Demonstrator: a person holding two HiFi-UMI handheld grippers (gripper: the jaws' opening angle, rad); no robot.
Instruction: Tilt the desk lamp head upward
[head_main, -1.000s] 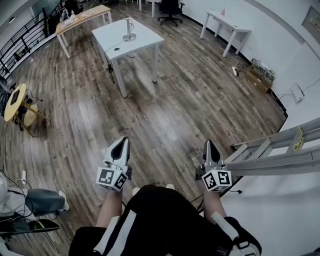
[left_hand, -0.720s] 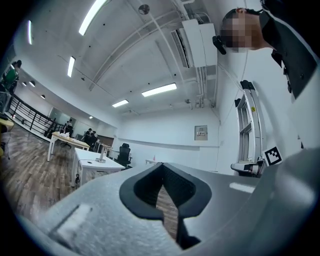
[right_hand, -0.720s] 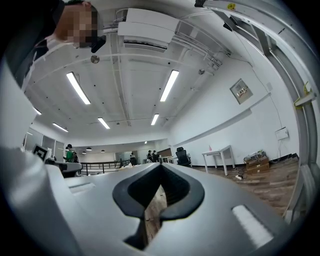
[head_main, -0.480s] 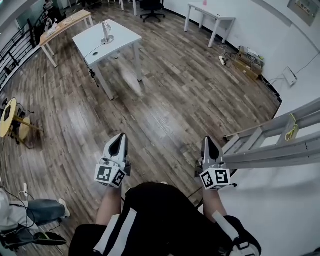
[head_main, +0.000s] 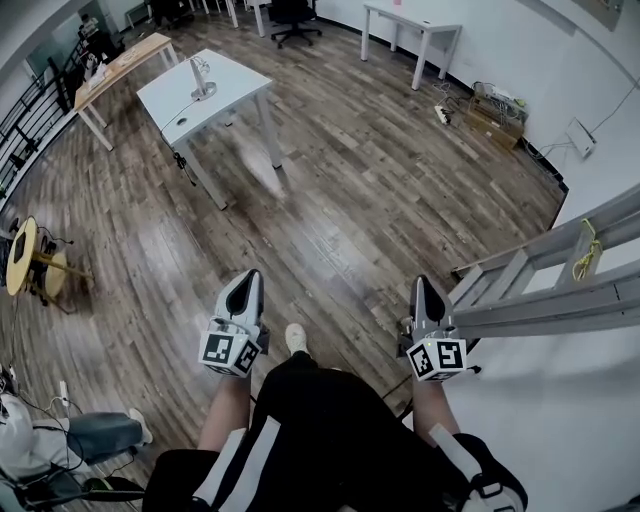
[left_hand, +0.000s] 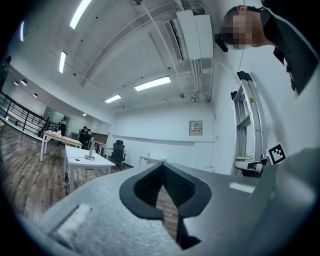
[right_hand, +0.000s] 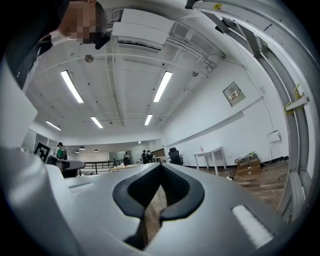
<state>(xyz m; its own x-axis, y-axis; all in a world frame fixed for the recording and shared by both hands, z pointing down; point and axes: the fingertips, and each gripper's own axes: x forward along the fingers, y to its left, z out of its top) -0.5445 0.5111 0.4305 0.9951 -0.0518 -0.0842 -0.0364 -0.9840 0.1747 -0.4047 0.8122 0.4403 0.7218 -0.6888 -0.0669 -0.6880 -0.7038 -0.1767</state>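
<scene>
A small silver desk lamp (head_main: 201, 80) stands on a white table (head_main: 225, 95) far ahead at the upper left of the head view. It shows again, tiny, as the lamp (left_hand: 91, 151) on the table (left_hand: 85, 163) in the left gripper view. My left gripper (head_main: 245, 287) and right gripper (head_main: 423, 293) hang low in front of the person's body, both shut and empty, several steps short of the table. Both point forward over the wooden floor.
A metal ladder (head_main: 545, 295) lies close on the right, beside my right gripper. A wooden table (head_main: 115, 72) stands behind the white one, another white desk (head_main: 415, 30) and an office chair (head_main: 293, 12) at the back. Boxes and cables (head_main: 490, 105) sit by the right wall. A person's legs (head_main: 95, 435) at lower left.
The view has advanced across the floor and the white table with the lamp has shifted left. A foot now shows between the grippers. Both grippers stay shut, held low.
</scene>
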